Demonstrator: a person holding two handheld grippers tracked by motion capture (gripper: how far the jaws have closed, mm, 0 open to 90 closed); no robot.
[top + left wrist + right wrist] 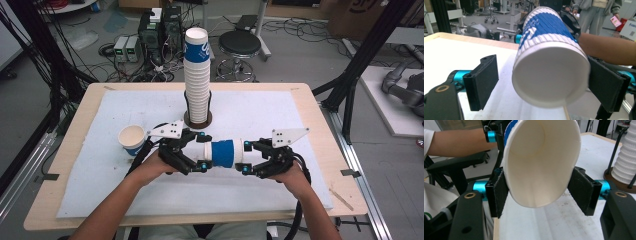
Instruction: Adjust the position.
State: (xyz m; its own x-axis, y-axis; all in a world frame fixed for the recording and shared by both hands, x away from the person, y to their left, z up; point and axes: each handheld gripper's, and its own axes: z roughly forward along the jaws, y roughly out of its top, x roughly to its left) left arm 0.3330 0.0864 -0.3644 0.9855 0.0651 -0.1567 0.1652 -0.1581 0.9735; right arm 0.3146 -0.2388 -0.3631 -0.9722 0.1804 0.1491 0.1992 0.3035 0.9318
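Observation:
A blue-and-white paper cup (223, 153) hangs on its side above the white mat, between the two grippers. My right gripper (246, 157) is shut on the cup's open rim; in the right gripper view both pads (499, 192) squeeze the mouth (541, 157) into an oval. My left gripper (202, 151) is open around the cup's base. In the left gripper view the cup's bottom (549, 77) faces the camera, the left pad (485, 80) stands apart from it, and the right pad (604, 85) lies against its edge.
A tall stack of matching cups (197, 75) stands on a round holder (198, 120) at the mat's far middle, also seen as the stack (626, 157). A single upright cup (132, 139) sits left of my left gripper. The white mat (260, 115) covers the wooden table (320, 130).

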